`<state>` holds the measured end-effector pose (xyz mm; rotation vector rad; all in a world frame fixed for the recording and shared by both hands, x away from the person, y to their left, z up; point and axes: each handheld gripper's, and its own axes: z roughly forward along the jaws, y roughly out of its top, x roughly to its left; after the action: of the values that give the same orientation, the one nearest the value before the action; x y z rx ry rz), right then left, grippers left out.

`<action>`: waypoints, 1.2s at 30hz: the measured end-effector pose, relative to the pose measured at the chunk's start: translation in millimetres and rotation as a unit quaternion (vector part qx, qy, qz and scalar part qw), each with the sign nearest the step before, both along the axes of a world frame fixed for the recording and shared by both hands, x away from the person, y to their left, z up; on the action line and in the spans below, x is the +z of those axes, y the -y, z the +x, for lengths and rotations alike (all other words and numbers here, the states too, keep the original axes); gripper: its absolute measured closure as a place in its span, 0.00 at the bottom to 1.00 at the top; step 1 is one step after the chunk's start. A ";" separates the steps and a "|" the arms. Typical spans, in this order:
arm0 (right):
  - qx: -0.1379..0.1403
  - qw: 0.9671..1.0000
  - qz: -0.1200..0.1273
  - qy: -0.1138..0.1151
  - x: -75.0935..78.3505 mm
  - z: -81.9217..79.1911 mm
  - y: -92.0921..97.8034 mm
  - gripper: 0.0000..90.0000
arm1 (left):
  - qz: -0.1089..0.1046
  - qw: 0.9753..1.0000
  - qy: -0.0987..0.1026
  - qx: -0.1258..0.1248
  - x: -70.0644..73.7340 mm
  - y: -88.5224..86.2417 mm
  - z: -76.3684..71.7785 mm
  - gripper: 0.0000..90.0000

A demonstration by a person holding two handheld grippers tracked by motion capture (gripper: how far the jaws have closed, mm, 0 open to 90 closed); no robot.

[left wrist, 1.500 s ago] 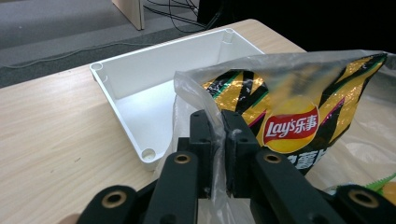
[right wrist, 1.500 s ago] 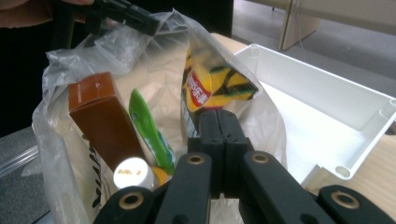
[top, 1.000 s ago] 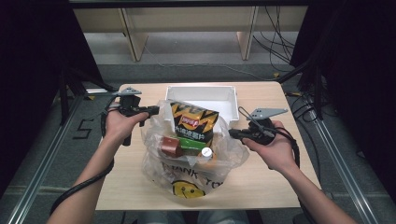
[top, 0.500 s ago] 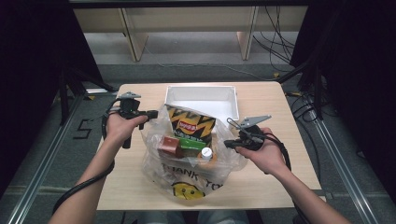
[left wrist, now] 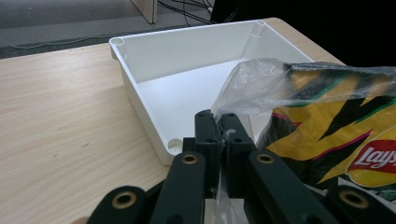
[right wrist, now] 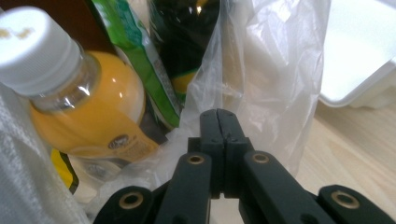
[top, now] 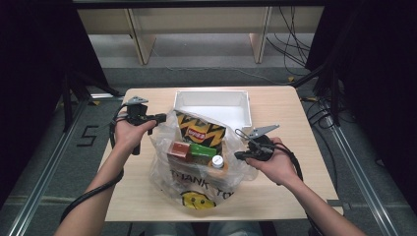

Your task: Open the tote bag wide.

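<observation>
Clear plastic bag (top: 196,172), centre frame, printed with a yellow smiley, holds a chip packet (top: 196,129), juice bottle (top: 217,164) and boxes. Left gripper (left wrist: 218,123) and right gripper (right wrist: 218,119) each pinch its film. White tray (top: 212,104) sits behind.

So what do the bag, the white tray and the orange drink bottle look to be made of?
The bag looks like thin clear plastic film: it is see-through, crinkled and glossy, and printed. The white tray seems to be rigid moulded plastic, matt, with rounded corner posts. The orange drink bottle appears to be clear plastic with a white ribbed screw cap, though glass cannot be ruled out. Both claws pinch the bag's film.
</observation>
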<state>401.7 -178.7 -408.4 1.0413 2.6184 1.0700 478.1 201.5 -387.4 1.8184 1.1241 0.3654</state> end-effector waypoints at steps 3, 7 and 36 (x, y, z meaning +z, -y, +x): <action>-0.001 1.000 0.000 0.002 -5.2 3.1 -0.4 1.00 | -0.004 1.000 0.002 -0.009 -2.0 2.2 -1.6 0.97; -0.001 1.000 0.009 0.008 -2.0 5.6 -1.6 0.83 | -0.014 1.000 0.007 -0.012 -0.9 2.3 -5.4 0.97; 0.040 0.994 0.049 0.086 30.6 34.0 -20.7 0.37 | -0.017 1.000 0.016 -0.011 8.9 -2.0 -6.6 0.97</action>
<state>435.7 -157.9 -377.9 0.8269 2.5114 1.2570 471.6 203.5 -378.5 1.7875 1.0818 0.3599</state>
